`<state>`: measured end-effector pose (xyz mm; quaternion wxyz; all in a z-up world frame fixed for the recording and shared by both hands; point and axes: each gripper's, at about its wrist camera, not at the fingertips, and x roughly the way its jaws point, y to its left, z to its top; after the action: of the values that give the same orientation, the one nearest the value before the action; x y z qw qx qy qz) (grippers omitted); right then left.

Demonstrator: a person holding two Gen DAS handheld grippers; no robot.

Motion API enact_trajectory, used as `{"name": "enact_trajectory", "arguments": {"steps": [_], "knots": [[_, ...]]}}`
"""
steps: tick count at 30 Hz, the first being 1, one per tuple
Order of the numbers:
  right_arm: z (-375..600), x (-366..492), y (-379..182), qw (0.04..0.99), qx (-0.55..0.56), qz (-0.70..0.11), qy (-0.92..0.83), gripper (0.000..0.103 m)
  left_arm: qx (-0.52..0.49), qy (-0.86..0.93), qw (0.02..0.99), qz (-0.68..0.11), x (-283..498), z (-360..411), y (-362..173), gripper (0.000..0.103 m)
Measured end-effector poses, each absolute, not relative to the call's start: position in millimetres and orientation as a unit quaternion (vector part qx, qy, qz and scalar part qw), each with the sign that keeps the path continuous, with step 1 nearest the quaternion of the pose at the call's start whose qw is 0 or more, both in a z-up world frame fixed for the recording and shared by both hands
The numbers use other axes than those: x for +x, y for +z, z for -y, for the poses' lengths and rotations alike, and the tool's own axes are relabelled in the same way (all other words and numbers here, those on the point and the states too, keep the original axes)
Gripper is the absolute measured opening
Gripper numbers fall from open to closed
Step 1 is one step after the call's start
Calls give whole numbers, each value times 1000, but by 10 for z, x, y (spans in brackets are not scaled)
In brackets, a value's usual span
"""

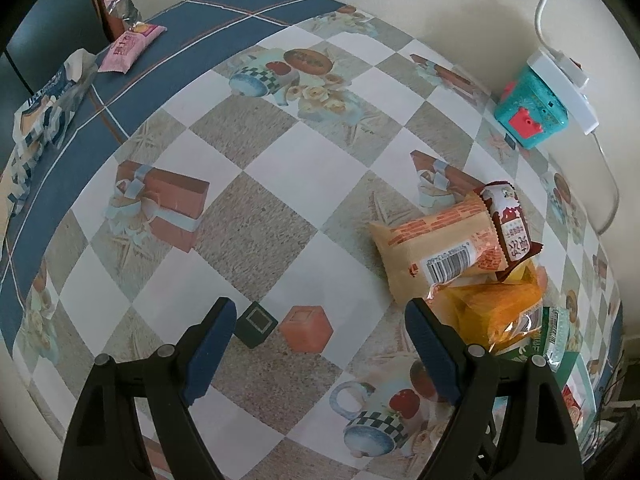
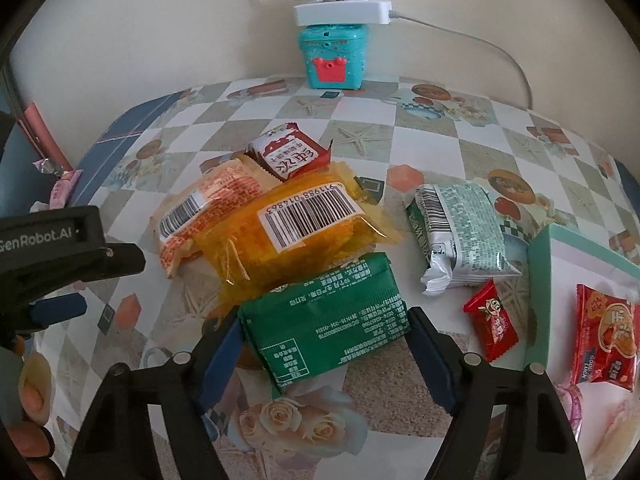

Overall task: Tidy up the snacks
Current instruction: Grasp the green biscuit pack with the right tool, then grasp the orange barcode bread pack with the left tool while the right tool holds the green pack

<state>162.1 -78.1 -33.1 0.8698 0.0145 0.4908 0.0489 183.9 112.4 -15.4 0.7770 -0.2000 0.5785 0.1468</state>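
Straddling the green packet (image 2: 324,312), the right gripper (image 2: 324,338) has its blue pads at the packet's two short ends, seemingly touching but not visibly squeezing. That packet leans on the yellow packet (image 2: 288,232) just behind it. If the pads catch only the crimped end seams, the green packet may buckle or slide free, and lifting could drag the yellow packet along. Left of the green packet, the left gripper (image 1: 320,340) hangs spread and empty over the tablecloth (image 1: 256,216).
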Motion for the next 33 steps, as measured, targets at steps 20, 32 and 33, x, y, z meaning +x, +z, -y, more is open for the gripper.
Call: {"name": "enact_trajectory", "arguments": {"steps": [20,32,33], "knots": [[1115,1615,-55,878,49,-475,24,79,-171,130,798,-563,1870,-925,52,87],[1457,1575,194,889,69,-452,-4,79,-160,101,809,-556,1927,-738,107,87],[1498,1572,222,891,70,-449,-10,79,-159,95,812,-554,1934,-706,113,87]]}}
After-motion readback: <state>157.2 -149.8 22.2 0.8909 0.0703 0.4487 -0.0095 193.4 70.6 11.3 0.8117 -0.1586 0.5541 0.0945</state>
